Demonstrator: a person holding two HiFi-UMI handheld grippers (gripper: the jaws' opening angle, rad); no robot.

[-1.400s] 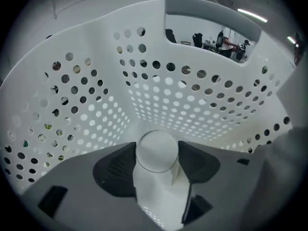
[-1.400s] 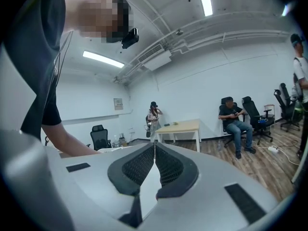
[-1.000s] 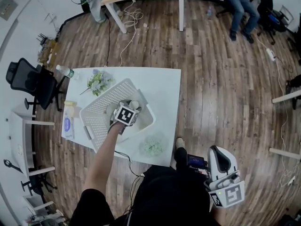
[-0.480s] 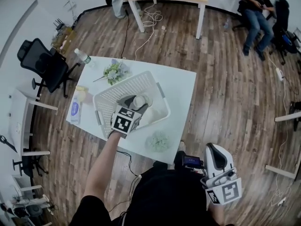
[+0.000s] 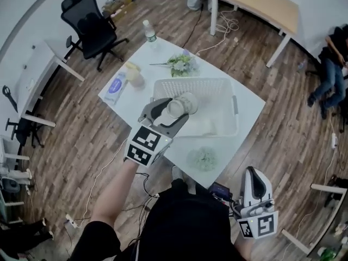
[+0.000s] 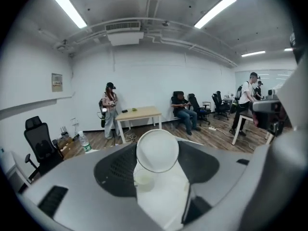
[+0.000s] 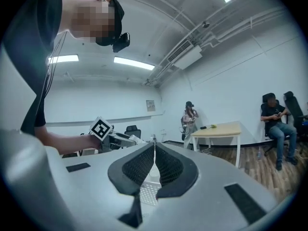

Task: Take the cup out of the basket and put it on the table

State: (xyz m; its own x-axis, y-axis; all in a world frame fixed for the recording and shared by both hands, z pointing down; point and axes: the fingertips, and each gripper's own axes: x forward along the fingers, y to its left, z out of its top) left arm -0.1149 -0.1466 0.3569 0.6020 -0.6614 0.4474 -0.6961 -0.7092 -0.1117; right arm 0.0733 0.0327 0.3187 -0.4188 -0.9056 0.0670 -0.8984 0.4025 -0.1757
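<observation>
A white cup [image 5: 182,104] lies on its side between the jaws of my left gripper [image 5: 173,106], which is shut on it and holds it up in the air over the near left part of the white slatted basket [image 5: 196,80]. In the left gripper view the cup [image 6: 158,150] fills the gap between the jaws, its round end facing away. The basket stands on a white table [image 5: 248,107]. My right gripper [image 5: 254,174] hangs low at the right, off the table, and in its own view the right gripper [image 7: 154,150] has its pads together with nothing between them.
On the table lie a flower bunch [image 5: 181,64], a water bottle [image 5: 149,31], a blue-and-white pouch [image 5: 115,87] and a pale green tuft [image 5: 203,158] at the near edge. An office chair [image 5: 92,26] and a wooden table [image 5: 261,4] stand beyond, with a seated person [image 5: 329,69].
My left gripper has risen out of the basket with the cup in its jaws. The head view has swung, so the table now sits turned. The right gripper has shifted a little.
</observation>
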